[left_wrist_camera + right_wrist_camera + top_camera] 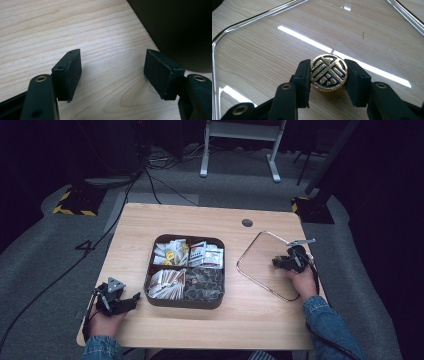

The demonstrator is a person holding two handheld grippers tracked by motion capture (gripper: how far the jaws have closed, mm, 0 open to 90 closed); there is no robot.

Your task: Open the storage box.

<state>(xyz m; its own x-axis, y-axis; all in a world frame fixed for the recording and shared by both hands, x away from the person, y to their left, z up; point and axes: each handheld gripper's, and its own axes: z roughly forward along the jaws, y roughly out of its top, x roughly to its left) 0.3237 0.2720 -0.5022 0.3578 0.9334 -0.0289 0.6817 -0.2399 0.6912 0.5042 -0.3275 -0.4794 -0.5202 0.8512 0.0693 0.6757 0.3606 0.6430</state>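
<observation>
**Lid held by its knob, off to the side of the open box**

Nearest the person, the left gripper [116, 299] rests low at the near left corner of the tabletop [210, 217], just beside the dark snack box [185, 304]. In the left gripper view its jaws stand wide apart with bare wood between them and the box's dark wall [180, 30] just off to one side. It holds nothing; it looks parked there, perhaps ready to steady the box.

Across on the right, the right gripper [328, 77] has its jaws closed on the round gold-and-black knob [329, 72] of the clear glass lid [250, 251]. The pads press on the knob from both sides, which gives a firm hold on a part made for lifting and keeps the jaws off the smooth glass. In the right gripper view the wood grain shows through the pane and the lid's rim [249, 21] curves around beyond the knob. From the high view the lid lies to the right of the box, apart from it, low over the wood; whether it fully rests there I cannot tell.

Farther in, the box stands open at the middle of the tabletop, its four compartments filled with packets and wrapped pieces. With the lid off to the side, the contents are free to reach.
</observation>
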